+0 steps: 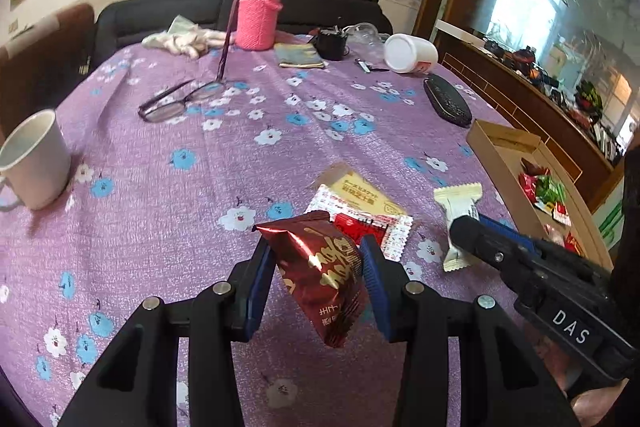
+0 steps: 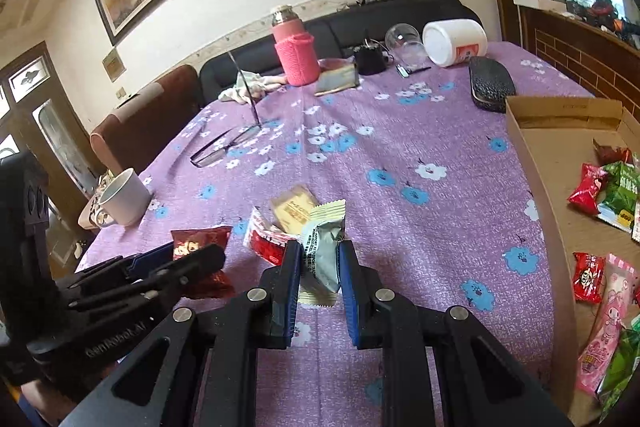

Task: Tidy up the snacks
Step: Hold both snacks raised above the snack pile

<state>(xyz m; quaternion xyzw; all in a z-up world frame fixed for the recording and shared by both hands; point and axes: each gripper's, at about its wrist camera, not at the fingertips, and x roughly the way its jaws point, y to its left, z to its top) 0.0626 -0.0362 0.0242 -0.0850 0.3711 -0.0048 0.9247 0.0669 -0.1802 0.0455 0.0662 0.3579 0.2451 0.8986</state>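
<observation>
My left gripper is shut on a dark red foil snack packet, held just above the purple flowered tablecloth. My right gripper is shut on a cream-and-grey wrapped snack; the left wrist view shows that same snack pinched by the right gripper. Two packets lie together on the cloth: a yellow biscuit packet on top of a red-and-white one. A shallow cardboard box at the right holds several red, green and pink snacks.
A white mug stands at the left. Glasses, a pink-sleeved bottle, a tipped white tub and a black glasses case sit farther back. A dark sofa lies behind the table.
</observation>
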